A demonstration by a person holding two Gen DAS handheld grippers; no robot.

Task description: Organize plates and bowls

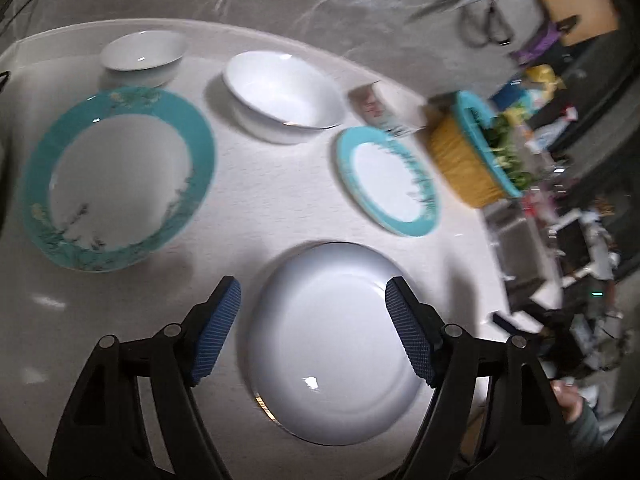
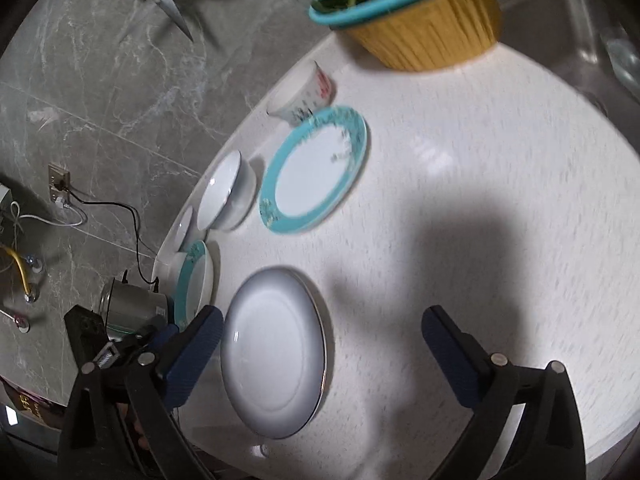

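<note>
A plain white plate [image 1: 332,344] with a thin dark rim lies flat on the white tabletop [image 1: 256,204]. It is the landmark here. The left tool [image 1: 312,320] hangs over it, jaws spread wide, nothing between the pads. The right tool [image 2: 324,344] sits just right of the plate, jaws fully spread and empty. Beyond the plate lie a small teal-rimmed plate [image 1: 386,182] and a white bowl [image 1: 284,94]. Farther left of the plate sit a large teal-rimmed plate [image 1: 118,178] and a second white bowl [image 1: 144,56]. A measuring cup [image 2: 302,94] and a yellow basket of greens [image 2: 416,20] stand past the small teal plate. Judging by this, the white plate looks just set down, with sorting barely begun. The next move likely calls for picking another plate by its rim and stacking like with like
</note>
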